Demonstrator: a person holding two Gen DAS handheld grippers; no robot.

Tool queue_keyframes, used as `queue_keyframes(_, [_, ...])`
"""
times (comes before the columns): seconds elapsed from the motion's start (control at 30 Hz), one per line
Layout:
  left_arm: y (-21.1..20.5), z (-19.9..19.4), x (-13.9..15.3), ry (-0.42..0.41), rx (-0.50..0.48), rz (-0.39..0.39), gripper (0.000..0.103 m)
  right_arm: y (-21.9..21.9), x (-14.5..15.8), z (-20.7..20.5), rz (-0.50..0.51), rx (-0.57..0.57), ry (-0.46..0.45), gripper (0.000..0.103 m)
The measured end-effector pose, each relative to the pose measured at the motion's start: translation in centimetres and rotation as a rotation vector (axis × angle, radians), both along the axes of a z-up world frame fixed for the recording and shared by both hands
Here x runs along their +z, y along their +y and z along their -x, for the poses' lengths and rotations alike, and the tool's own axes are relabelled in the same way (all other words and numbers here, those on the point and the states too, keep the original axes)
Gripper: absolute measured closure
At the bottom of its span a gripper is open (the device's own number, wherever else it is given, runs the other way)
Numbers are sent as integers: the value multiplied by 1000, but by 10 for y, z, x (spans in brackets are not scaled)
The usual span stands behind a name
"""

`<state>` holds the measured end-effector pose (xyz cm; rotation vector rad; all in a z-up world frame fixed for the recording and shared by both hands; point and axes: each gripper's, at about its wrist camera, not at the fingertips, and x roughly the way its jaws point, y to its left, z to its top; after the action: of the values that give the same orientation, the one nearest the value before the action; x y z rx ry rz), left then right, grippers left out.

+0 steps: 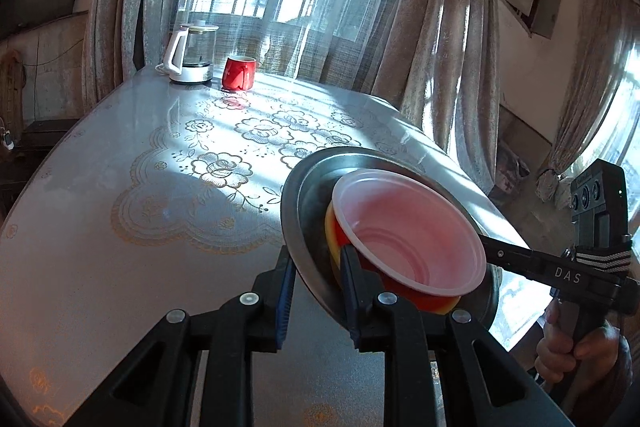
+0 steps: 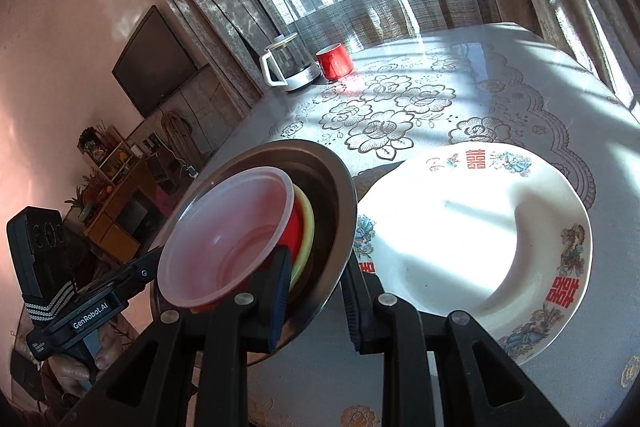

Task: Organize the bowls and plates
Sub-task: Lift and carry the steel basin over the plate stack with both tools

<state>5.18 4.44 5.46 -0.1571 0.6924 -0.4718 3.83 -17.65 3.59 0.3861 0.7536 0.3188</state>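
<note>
Both grippers clamp the rim of the same metal plate (image 1: 304, 195), held tilted above the desk (image 1: 120, 187): the left gripper (image 1: 318, 267) pinches one edge, the right gripper (image 2: 316, 287) the opposite one. Nested in the plate are a yellow bowl (image 2: 306, 223), a red bowl (image 2: 294, 227) and, on top, an empty translucent plastic bowl (image 1: 408, 235). Beside it on the desk lies a white patterned plate (image 2: 472, 235), holding nothing.

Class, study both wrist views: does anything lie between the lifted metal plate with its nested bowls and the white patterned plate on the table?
Nothing visible does. The metal plate, held by both grippers, hangs right beside the white patterned plate, with only bare tablecloth around them.
</note>
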Motion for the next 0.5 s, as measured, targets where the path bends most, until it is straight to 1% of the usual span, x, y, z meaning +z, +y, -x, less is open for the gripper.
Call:
queue_keyframes(0.33, [-48,-11,8,-9,-107,-13,80,-40,8,19,1,-114,-15,78])
queue_keyframes(0.5, [-71,-17,7,7,-162,-10,80,-59,9,30,2,-169,-15,78])
